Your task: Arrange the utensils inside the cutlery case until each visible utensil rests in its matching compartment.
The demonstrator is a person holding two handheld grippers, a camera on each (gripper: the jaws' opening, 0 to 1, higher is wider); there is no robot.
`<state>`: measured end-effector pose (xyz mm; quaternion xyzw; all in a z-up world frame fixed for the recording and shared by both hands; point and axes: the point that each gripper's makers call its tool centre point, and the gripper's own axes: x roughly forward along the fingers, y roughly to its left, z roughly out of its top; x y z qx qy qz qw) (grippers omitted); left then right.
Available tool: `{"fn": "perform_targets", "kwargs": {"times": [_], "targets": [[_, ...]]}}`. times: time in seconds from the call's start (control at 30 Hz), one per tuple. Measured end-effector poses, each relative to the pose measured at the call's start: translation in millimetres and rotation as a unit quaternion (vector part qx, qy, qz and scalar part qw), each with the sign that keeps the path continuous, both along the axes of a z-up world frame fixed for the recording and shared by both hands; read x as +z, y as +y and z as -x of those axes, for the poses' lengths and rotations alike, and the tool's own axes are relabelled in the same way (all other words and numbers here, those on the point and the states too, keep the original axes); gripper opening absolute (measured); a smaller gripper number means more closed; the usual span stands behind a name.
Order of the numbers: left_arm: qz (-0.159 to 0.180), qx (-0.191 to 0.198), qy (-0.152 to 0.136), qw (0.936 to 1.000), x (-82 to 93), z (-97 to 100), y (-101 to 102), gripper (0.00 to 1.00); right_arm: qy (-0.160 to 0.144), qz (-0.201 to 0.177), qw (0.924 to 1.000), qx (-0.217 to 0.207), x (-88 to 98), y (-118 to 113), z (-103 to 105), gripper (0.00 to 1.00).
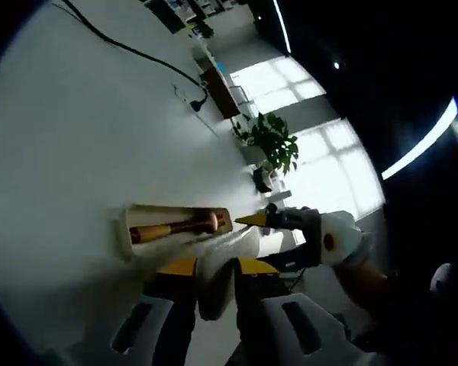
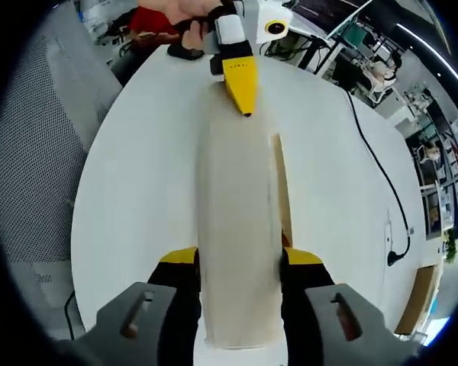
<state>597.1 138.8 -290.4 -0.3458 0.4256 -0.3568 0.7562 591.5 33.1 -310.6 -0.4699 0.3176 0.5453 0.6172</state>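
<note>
A pale wooden cutlery case [image 1: 149, 216] lies open on the round white table [image 1: 69, 152]. Utensils with brown wooden handles [image 1: 175, 226] rest in it. Its pale lid [image 2: 237, 229] runs lengthwise away from my right gripper [image 2: 240, 255], whose yellow-tipped jaws are shut on the near end. My left gripper [image 2: 240, 84] holds the far end. In the left gripper view the same lid [image 1: 240, 244] sits between my left gripper's [image 1: 217, 267] jaws, and the right gripper [image 1: 253, 221] reaches in from the right. A narrow edge of the case [image 2: 281, 191] shows beside the lid.
A black cable [image 2: 374, 160] with a plug crosses the table's far side [image 1: 137, 53]. A potted plant [image 1: 271, 141] stands by bright windows past the table edge. A grey mesh chair [image 2: 38, 152] is to one side, and a person's hand and red sleeve [image 2: 156, 19] are behind the left gripper.
</note>
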Motion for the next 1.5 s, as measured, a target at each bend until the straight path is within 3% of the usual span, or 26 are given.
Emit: {"fn": "perform_targets", "kwargs": {"times": [0.1, 0.23, 0.37, 0.6, 1.0, 1.13, 1.5], "targets": [[-0.028, 0.027, -0.026, 0.9989, -0.9, -16.2, 4.9, 0.22, 0.001, -0.001, 1.0000, -0.009, -4.1, 3.7, -13.6, 0.39], [-0.058, 0.047, -0.039, 0.9964, -4.7, -31.2, 10.4, 0.24, -0.012, 0.012, 0.9998, -0.007, -6.6, 6.1, -30.3, 0.39], [-0.076, 0.052, -0.044, 0.9948, -10.0, -37.4, 13.5, 0.26, -0.005, 0.018, 0.9998, -0.002, -8.0, 7.2, -38.1, 0.39], [-0.104, 0.038, -0.039, 0.9931, -21.3, -39.7, 15.4, 0.27, 0.014, 0.029, 0.9994, 0.010, -14.2, 6.3, -40.8, 0.39], [-0.156, 0.024, -0.064, 0.9854, -31.2, -47.4, 18.3, 0.24, 0.047, 0.031, 0.9984, 0.007, -23.3, -0.8, -41.0, 0.39], [-0.140, 0.044, -0.063, 0.9871, -28.8, -52.2, 23.6, 0.24, 0.057, 0.034, 0.9977, 0.017, -23.9, -1.9, -33.8, 0.39], [-0.141, 0.020, -0.038, 0.9891, -40.1, -40.8, 19.7, 0.25, 0.085, 0.052, 0.9950, 0.008, -34.9, -6.2, -29.5, 0.39]]}}
